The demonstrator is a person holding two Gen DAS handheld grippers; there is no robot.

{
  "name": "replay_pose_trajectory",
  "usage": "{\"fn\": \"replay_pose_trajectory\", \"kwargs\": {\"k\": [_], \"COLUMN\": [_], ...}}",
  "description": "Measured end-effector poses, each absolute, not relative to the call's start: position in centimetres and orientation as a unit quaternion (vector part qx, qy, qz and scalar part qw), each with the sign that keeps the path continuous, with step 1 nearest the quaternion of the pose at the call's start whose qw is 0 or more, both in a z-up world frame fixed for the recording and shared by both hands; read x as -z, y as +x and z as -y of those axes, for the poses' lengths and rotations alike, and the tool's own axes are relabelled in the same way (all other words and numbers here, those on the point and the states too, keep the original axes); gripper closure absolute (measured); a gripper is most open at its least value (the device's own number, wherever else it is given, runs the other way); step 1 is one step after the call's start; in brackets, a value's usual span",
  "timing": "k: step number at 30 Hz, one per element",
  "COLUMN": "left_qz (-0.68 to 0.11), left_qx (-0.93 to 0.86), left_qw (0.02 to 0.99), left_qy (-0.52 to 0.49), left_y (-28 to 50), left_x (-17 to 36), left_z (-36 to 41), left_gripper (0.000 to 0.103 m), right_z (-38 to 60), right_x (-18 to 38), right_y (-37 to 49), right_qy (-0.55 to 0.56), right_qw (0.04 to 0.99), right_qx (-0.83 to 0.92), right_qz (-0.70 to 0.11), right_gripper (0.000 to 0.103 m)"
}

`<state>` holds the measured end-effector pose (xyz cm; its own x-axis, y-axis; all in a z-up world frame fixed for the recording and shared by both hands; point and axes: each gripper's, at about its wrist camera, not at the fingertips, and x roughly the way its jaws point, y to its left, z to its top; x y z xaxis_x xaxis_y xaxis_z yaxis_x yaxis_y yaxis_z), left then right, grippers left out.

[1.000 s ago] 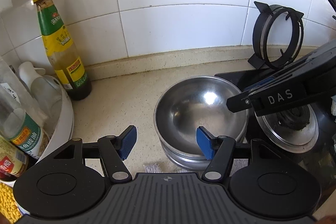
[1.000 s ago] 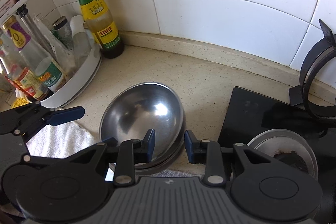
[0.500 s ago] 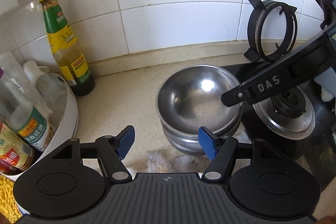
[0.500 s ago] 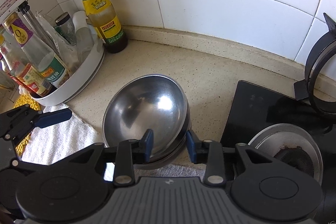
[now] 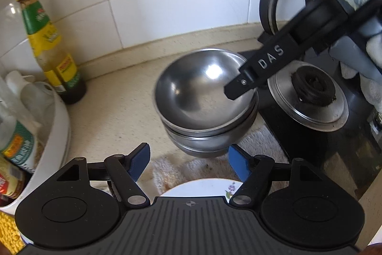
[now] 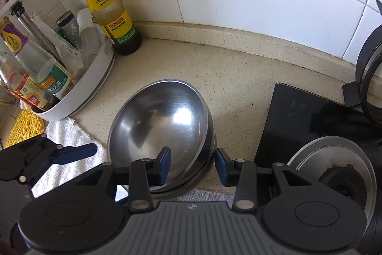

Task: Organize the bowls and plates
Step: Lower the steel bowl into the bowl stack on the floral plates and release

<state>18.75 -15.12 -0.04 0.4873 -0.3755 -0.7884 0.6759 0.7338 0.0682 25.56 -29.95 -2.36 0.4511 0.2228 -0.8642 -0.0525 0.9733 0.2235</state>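
Note:
A stack of steel bowls (image 5: 205,99) stands on the speckled counter, partly on a white towel (image 5: 210,166). My left gripper (image 5: 189,163) hovers just short of the stack. Its jaws are opening and nothing is pressed between the blue pads. Under it shows the rim of a white flowered plate (image 5: 214,185). My right gripper (image 6: 193,166) is open and straddles the near rim of the top bowl (image 6: 162,126), one pad inside and one outside, neither touching. Its black finger (image 5: 262,68) reaches into the bowl in the left wrist view.
A green-labelled sauce bottle (image 5: 51,47) and a white rack (image 6: 90,90) of bottles stand to the left. The black stove (image 6: 298,116) with its burner (image 5: 310,99) lies right of the bowls. A pan support ring (image 5: 281,6) leans on the tiled wall. A yellow mat (image 6: 23,126) lies at far left.
My right jaws spread apart off the bowl rim. My left gripper widened and drew back from the stack, bringing the flowered plate into view below it.

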Motion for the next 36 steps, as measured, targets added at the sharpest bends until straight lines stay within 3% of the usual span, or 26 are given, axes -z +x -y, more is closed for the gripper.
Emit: {"fn": "replay_pose_trajectory", "kwargs": {"k": [10,14,21,28,36], "left_qz": [-0.422,-0.428,-0.41,-0.412,-0.416], "left_qx": [0.334,0.345,0.395,0.443,0.456], "left_qw": [0.816,0.809,0.787,0.75,0.742], "left_qy": [0.211,0.209,0.238,0.268,0.262], "left_y": [20.6,21.7,23.8,25.7,27.2], "left_x": [2.5,3.2,3.6,5.6,7.3], "left_z": [17.4,18.3,18.1,18.9,20.0], "left_gripper": [0.022,0.017,0.012,0.008,0.007], "right_z": [31.7,32.8,34.0,34.1,34.7], "right_x": [3.8,3.3,1.8,5.3,6.7], "right_y": [27.1,27.4,28.7,32.0,31.9], "right_qy": [0.109,0.101,0.005,0.062,0.137], "right_qw": [0.84,0.843,0.834,0.8,0.8], "right_qx": [-0.077,-0.107,-0.205,-0.225,-0.214], "right_qz": [-0.526,-0.518,-0.512,-0.553,-0.543], "right_gripper": [0.06,0.06,0.042,0.042,0.04]}}
